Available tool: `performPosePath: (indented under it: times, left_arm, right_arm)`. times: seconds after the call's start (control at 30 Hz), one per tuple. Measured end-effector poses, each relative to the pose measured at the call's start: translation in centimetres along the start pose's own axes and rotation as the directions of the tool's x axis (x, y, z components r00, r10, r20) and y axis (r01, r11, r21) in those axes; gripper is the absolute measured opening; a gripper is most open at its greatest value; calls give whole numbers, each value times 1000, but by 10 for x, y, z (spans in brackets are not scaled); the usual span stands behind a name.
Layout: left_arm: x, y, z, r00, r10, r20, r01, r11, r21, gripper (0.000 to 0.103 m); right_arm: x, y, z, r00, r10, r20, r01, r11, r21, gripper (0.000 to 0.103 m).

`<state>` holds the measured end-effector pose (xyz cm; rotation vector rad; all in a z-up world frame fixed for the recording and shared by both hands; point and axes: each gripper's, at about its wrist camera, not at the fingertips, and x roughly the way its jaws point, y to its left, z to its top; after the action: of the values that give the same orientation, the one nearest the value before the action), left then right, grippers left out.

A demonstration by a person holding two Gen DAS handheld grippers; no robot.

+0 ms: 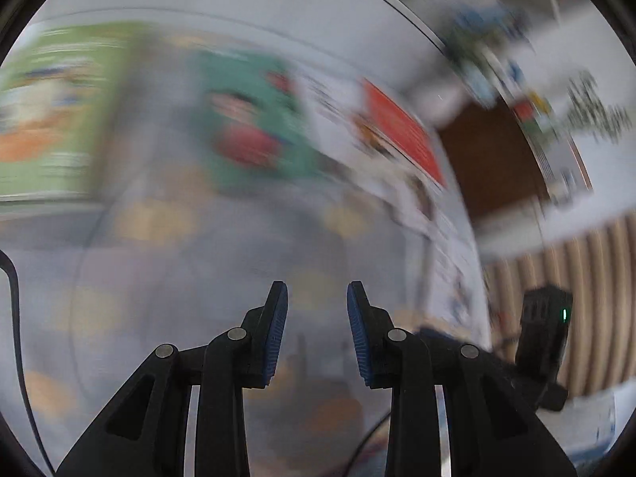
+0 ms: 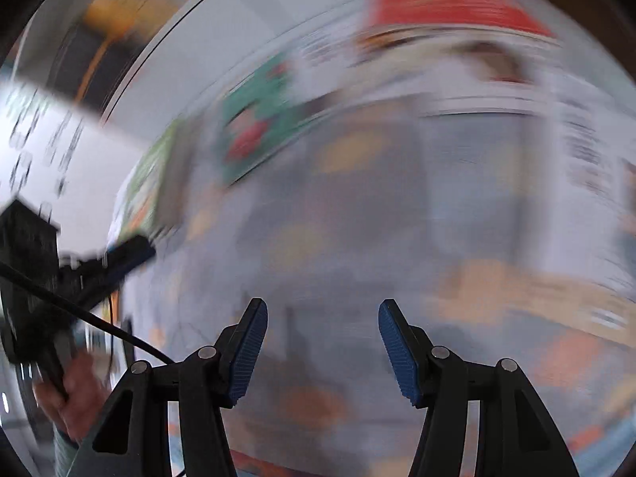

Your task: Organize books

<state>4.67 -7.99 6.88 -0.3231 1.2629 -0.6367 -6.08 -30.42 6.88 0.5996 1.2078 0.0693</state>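
Note:
Both views are heavily smeared by motion. Several picture books lie flat on a round grey table (image 1: 246,8). A green book (image 1: 59,111) lies at the left, a teal book with a red figure (image 1: 254,119) in the middle, and a white book with a red band (image 1: 401,135) to its right. My left gripper (image 1: 317,298) hangs above a grey patterned cover, open, with nothing between its blue pads. My right gripper (image 2: 322,310) stands open wider over the same grey patterned surface, empty. In the right wrist view the teal book (image 2: 258,123) and the red-banded book (image 2: 453,8) lie farther off.
The other gripper's black body (image 1: 544,338) shows at the right of the left wrist view. In the right wrist view the left gripper (image 2: 35,274) and a hand (image 2: 75,393) holding it show at the left, with a black cable. Beyond the table edge are a slatted wall and brown floor.

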Motion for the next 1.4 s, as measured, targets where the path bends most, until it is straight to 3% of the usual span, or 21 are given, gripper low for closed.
performPosePath:
  times: [0.1, 0.17, 0.23, 0.3, 0.4, 0.47, 0.6, 0.7, 0.8, 0.93, 1.07, 1.2, 1.4]
  left_arm:
    - [55, -63, -3, 996, -40, -83, 46, 996, 72, 28]
    - [90, -93, -1, 990, -49, -132, 60, 995, 79, 28]
    - [118, -112, -1, 989, -28, -147, 38, 997, 69, 28]
    - [144, -125, -3, 987, 24, -159, -14, 998, 62, 27]
    - [164, -133, -6, 984, 97, -149, -88, 994, 66, 27]
    - [175, -132, -9, 981, 69, -180, -64, 997, 36, 27]
    - [178, -133, -11, 980, -12, -201, 8, 1000, -17, 30]
    - [163, -134, -17, 979, -78, -189, 75, 997, -26, 30]
    - [136, -138, -36, 976, -141, -166, 142, 990, -9, 30]
    - [110, -125, -80, 986, -84, -143, 79, 996, -40, 29]
    - [90, -98, -103, 996, 8, -91, -18, 994, -111, 29]
    - [63, -65, -106, 998, 52, 24, -45, 971, -233, 29]
    - [52, -45, -125, 979, 162, 122, -112, 933, -341, 29]
  right_arm:
    - [-45, -70, 5, 982, -164, 99, 149, 979, 136, 57]
    - [-70, -120, 5, 968, -216, 131, 181, 955, 237, 56]
    - [-85, -159, 2, 959, -251, 132, 201, 930, 307, 50]
    - [-94, -185, 0, 952, -277, 127, 221, 914, 339, 47]
    - [-96, -203, 1, 959, -255, 126, 204, 925, 321, 45]
    - [-91, -207, 7, 963, -244, 117, 203, 937, 286, 45]
    - [-70, -206, 15, 986, -161, 44, 147, 961, 234, 45]
    - [-67, -201, 15, 983, -179, 37, 171, 971, 165, 46]
    - [-70, -200, 7, 989, -146, 7, 145, 986, 82, 46]
    - [-57, -163, -10, 992, -72, -101, 65, 995, -69, 46]
    - [-28, -100, -22, 979, -109, -171, 55, 954, -293, 46]
    - [-3, -67, -12, 970, -62, -234, -28, 931, -363, 46]
    - [25, -36, 15, 966, -119, -230, 7, 901, -434, 48]
